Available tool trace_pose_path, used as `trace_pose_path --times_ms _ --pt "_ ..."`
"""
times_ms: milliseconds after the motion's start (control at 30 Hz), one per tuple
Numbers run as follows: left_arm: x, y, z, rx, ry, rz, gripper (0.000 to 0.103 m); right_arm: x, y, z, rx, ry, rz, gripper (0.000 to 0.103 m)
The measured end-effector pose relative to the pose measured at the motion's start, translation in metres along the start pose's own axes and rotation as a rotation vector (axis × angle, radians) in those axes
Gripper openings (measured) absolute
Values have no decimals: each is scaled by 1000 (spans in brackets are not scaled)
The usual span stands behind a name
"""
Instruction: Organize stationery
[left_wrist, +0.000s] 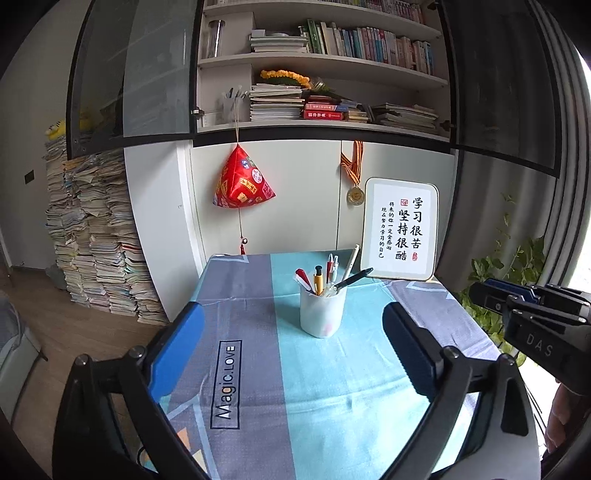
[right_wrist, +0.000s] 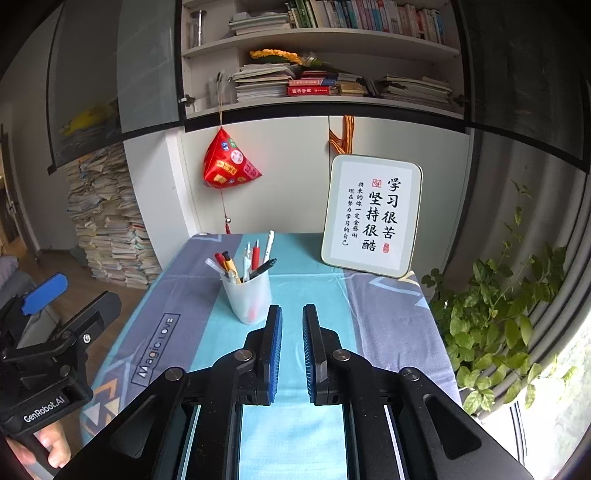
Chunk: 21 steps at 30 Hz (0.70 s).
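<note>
Blue-padded fingers of the left gripper (left_wrist: 291, 350) stand spread wide with nothing between them, framing the middle of the counter (left_wrist: 258, 369), which is draped in a grey and turquoise cloth. At the far left, off the counter, a tall stack of books and papers (left_wrist: 96, 236) leans against the wall, and a red pyramid ornament (left_wrist: 242, 179) hangs above the counter's far edge. Near the middle, closer to the far edge than the near one, stands the translucent white pen cup (left_wrist: 322, 310), upright, with the pens (left_wrist: 325, 277) fanning out of its mouth: red, yellow, white and black barrels. All the loose stationery in view appears to be in the cup already, so the task looks close to done.

By my judgement the cup is light, thin plastic, somewhat smooth and top-heavy with the pens leaning out; it would tip easily if knocked near the rim. A hold low to mid on the wall seems safest. Each pen is stiff, slim and slippery, best pinched on its upper barrel.

Right of the cup, at the far right corner, a framed calligraphy board (right_wrist: 371, 216) leans against the wall. The right gripper (right_wrist: 291, 334) hovers over the near edge, fingers a narrow gap apart, pinching nothing.
</note>
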<state>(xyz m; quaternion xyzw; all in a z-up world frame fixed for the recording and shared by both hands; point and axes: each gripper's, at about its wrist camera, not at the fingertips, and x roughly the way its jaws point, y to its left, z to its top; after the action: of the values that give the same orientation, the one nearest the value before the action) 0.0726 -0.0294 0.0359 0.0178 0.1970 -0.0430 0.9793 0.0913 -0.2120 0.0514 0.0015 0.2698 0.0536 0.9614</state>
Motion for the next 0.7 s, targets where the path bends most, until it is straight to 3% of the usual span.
trace_pose_path --times_ms 33,100,167,367,500,633,700 --pt "-5 -2 -2 9 -4 8 98 -3 1 -2 3 -3 -3 27" --pt "-13 -4 -6 22 -10 21 102 -11 2 -6 10 -22 -5 62" --pt "-20 -4 -9 20 -7 31 102 -21 5 -10 12 -51 -10 66" --pt "-40 5 -16 -37 4 23 102 -38 12 -20 2 -54 -57 68" --pt "-47 9 -21 -67 4 33 102 -52 15 -29 8 -90 -90 87" --pt "-56 17 -27 -113 -38 41 102 -60 21 -33 -8 -90 -135 87" --pt "-59 17 -30 -102 -37 53 102 -63 23 -36 -9 -88 -162 95"
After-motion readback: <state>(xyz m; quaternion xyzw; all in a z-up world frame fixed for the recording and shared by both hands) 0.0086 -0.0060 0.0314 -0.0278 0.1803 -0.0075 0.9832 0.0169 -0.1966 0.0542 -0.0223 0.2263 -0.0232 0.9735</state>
